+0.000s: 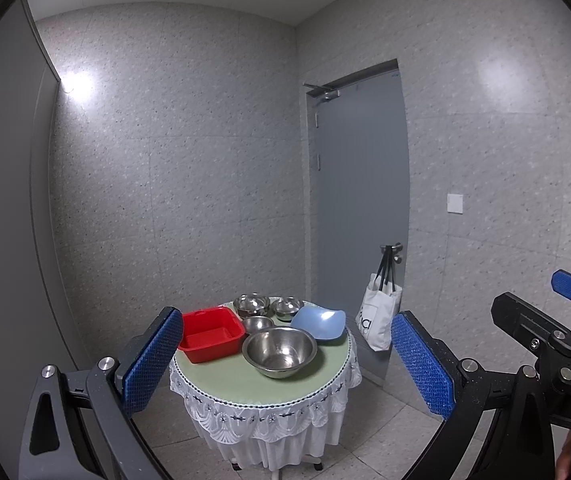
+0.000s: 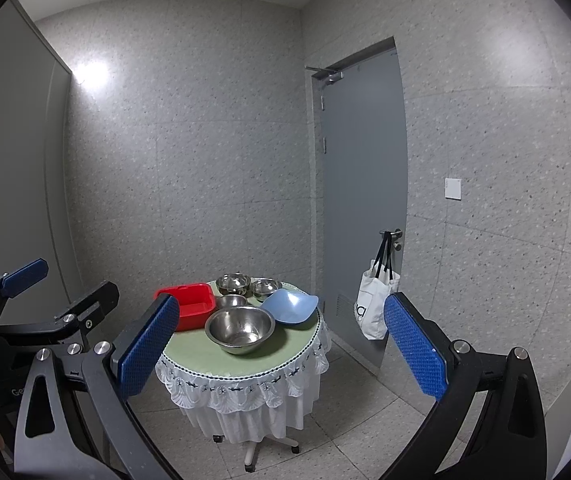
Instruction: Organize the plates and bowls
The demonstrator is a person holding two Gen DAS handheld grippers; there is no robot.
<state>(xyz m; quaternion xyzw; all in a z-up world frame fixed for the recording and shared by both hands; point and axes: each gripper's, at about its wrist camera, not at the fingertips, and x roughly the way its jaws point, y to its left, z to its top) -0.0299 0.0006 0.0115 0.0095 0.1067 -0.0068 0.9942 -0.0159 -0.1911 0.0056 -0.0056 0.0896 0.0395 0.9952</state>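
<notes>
A small round table [image 1: 245,388] [image 2: 205,360] with a green top and white lace skirt stands ahead, well out of reach. On it sit a red square basin [image 1: 211,334] [image 2: 189,304], a large steel bowl [image 1: 279,352] [image 2: 240,330], a small steel bowl [image 1: 257,323] [image 2: 230,301], two more steel bowls [image 1: 251,305] [image 2: 234,283] at the back, and a pale blue square bowl [image 1: 319,322] [image 2: 290,306]. My left gripper [image 1: 287,364] is open and holds nothing. My right gripper [image 2: 281,352] is likewise open and holds nothing. Each gripper shows at the edge of the other's view.
A grey door [image 1: 361,200] [image 2: 365,184] stands behind the table on the right, with a white tote bag [image 1: 377,316] [image 2: 373,304] hanging from its handle. Speckled walls close the corner. Tiled floor surrounds the table, whose base rolls on casters [image 2: 253,452].
</notes>
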